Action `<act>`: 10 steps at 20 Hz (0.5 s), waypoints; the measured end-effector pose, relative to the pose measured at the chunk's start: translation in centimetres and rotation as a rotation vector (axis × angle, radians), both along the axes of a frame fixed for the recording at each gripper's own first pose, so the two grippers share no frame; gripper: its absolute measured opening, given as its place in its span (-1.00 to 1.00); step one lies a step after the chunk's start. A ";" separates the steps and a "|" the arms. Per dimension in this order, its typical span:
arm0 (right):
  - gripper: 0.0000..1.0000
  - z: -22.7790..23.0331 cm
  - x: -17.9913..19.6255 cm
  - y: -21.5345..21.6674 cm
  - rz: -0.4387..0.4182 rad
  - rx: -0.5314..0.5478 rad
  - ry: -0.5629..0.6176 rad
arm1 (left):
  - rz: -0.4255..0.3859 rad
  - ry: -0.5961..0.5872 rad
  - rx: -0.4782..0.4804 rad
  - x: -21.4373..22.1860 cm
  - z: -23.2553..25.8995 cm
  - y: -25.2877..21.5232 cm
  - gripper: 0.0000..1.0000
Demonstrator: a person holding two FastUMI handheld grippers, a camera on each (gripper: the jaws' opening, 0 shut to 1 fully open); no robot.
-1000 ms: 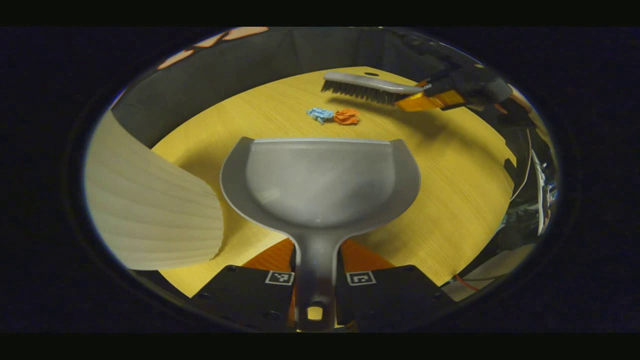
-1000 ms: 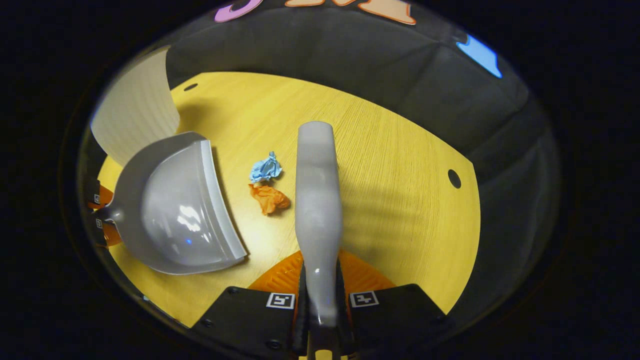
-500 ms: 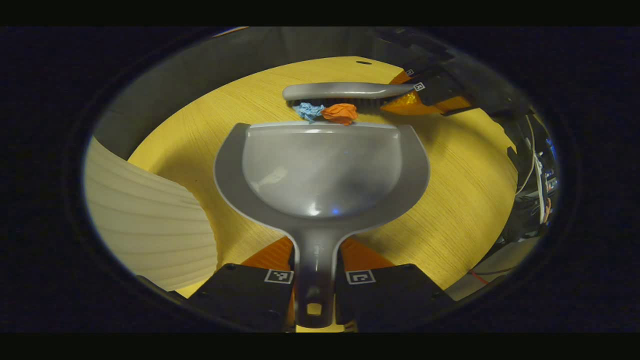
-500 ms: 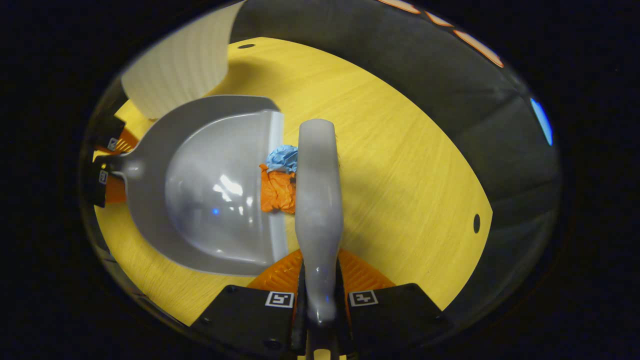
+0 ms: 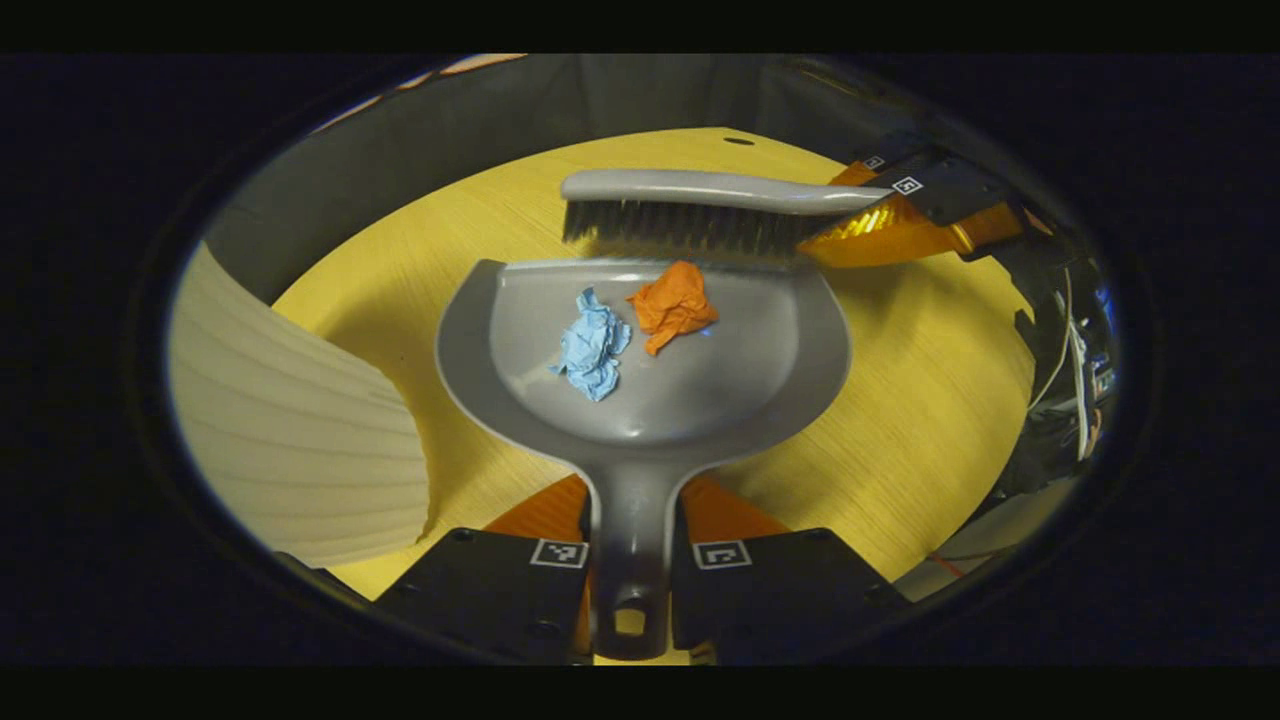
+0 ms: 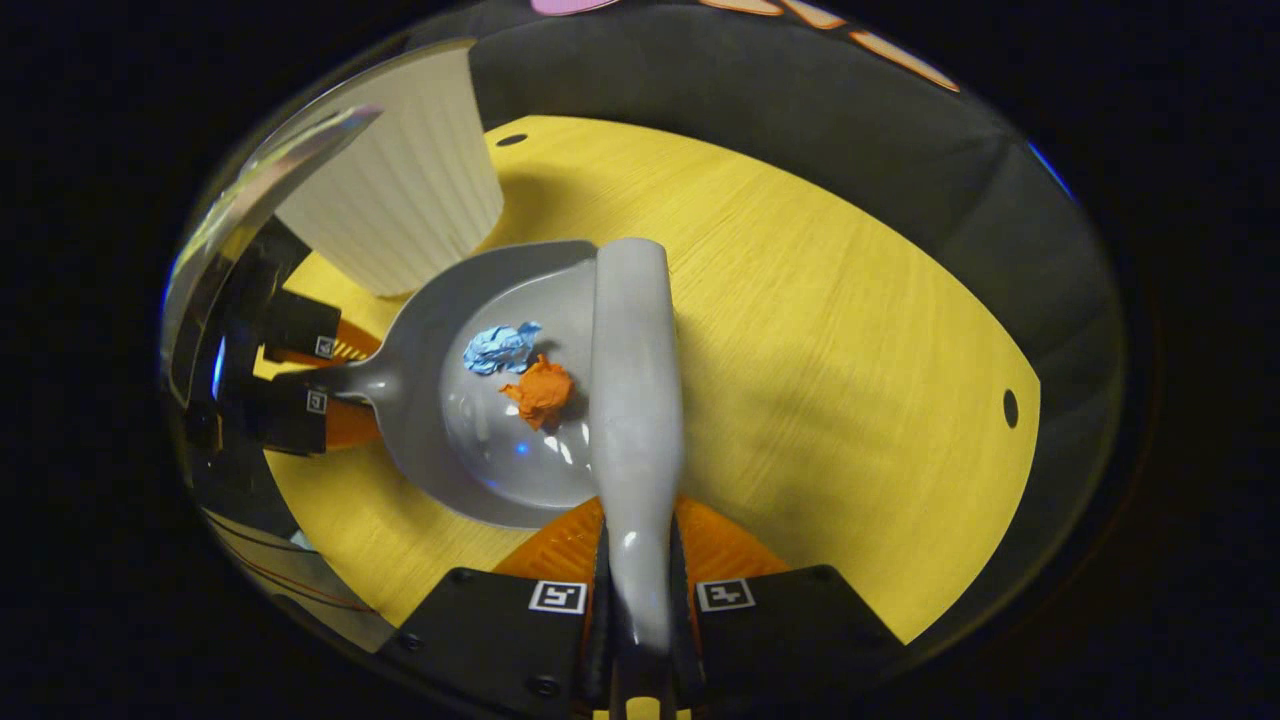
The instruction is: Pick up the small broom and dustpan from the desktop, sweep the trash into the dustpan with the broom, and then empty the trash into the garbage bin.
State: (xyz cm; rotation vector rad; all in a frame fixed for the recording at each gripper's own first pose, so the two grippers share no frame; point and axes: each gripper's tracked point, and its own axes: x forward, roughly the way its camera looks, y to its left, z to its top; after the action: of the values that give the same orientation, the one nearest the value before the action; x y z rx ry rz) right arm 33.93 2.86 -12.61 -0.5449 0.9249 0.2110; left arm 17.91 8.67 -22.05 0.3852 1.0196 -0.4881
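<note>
Sweeping looks finished: blue scrap (image 5: 592, 344) and orange scrap (image 5: 672, 303) lie inside the dustpan (image 5: 780, 340), its handle clamped by the left gripper (image 5: 630, 565). Ahead of those fingers, the right gripper (image 6: 640, 600) pinches the broom (image 6: 634, 340) over the pan's lip. Next comes tipping into the ribbed bin (image 5: 290, 420), probably just left.

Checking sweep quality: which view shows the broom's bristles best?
The left gripper view: the broom is side-on, with its bristles at the dustpan lip. The right gripper view looks along the broom's back, bristles hidden.
</note>
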 end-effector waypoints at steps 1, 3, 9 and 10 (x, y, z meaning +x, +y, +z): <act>-0.48 0.8 -0.2 -0.5 -0.019 0.050 -0.027 | 0.017 -0.013 -0.016 0.1 0.2 -0.1 -0.53; -0.48 2.4 -1.0 -2.0 -0.059 0.122 -0.096 | 0.048 -0.054 -0.055 0.1 0.3 -0.3 -0.52; -0.49 -0.9 -2.1 -7.0 -0.161 0.226 -0.305 | 0.107 -0.154 -0.165 -0.4 -0.9 -0.6 -0.53; -0.49 -1.8 -2.0 -7.7 -0.168 0.243 -0.322 | 0.105 -0.160 -0.169 -0.5 -1.0 -0.6 -0.53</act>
State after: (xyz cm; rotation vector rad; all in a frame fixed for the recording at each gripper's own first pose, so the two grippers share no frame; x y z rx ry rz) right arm 31.92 -4.84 -14.36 -0.2638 0.6159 0.0786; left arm 17.42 8.10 -23.09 0.2147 0.8329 -0.4385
